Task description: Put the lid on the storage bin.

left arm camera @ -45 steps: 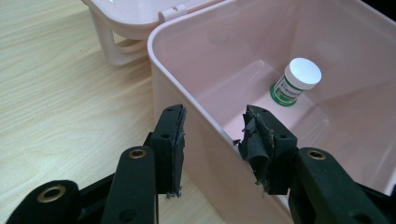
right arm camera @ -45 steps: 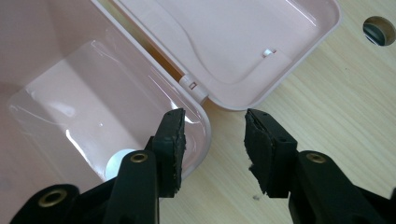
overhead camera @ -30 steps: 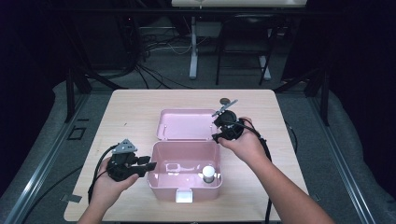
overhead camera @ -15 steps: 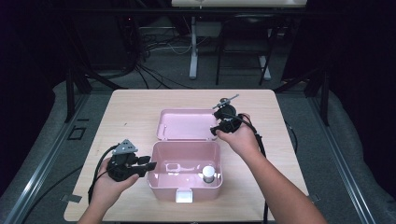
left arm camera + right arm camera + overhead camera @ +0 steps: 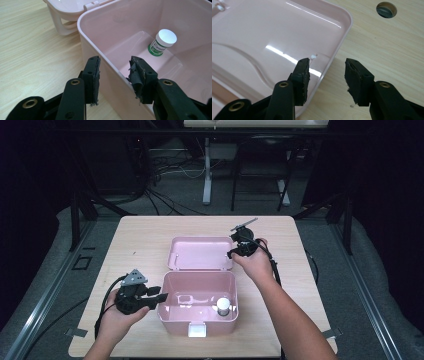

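A pink box (image 5: 197,325) stands open on the table, its lid (image 5: 200,252) lying flat behind it. Inside, at the right, stands a small white-capped bottle (image 5: 223,306) with a green label (image 5: 162,42). My left gripper (image 5: 161,296) is open and straddles the box's left wall (image 5: 100,32). Its pads (image 5: 93,72) stand off the wall, and its jaws have just been opening. My right gripper (image 5: 231,254) is open across the lid's right rim (image 5: 337,47). One jaw is over the lid and one over the table, and these jaws have also been opening.
The wooden table (image 5: 145,240) has bare room left and right of the box. A white latch (image 5: 196,330) sits on the box's front wall. A round hole (image 5: 386,9) in the tabletop lies beyond the lid's corner. Cables trail from both grippers.
My right hand has shifted slightly left and farther from me, along the lid's right edge. The left hand, box and bottle have stayed put.
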